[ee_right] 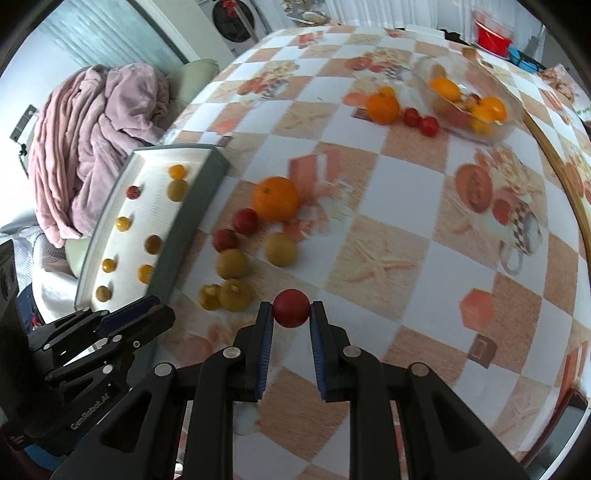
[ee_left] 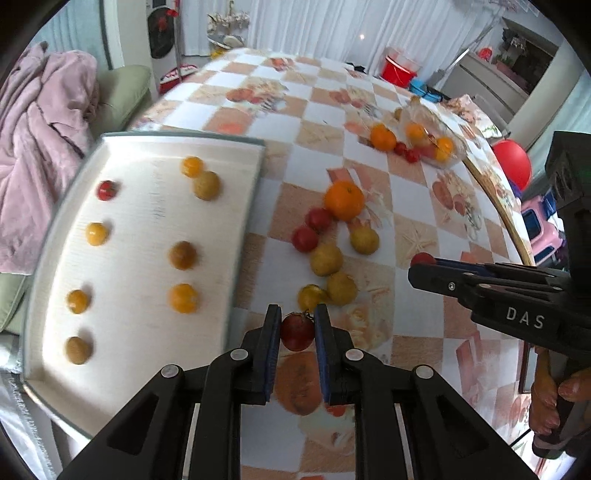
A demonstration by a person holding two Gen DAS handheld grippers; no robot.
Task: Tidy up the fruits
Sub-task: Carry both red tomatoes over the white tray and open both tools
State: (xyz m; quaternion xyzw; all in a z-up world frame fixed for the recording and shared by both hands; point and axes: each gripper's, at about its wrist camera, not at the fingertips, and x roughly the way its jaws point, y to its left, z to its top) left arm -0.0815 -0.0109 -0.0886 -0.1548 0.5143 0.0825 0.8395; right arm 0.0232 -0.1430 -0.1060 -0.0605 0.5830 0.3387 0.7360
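Both tongs are clamped: left tongs (ee_left: 296, 325) grip a red tomato (ee_left: 296, 331), right tongs (ee_right: 291, 314) another tomato (ee_right: 291, 308).

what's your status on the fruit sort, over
Left gripper shut on dark red tomato. Right gripper shut on red tomato. Tray left, path clear.

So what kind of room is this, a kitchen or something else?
Probably a lived-in home, a dining or living area rather than a lab. The table wears a fruit-print checked cloth, a pink blanket is heaped on a green seat, and white curtains hang behind.
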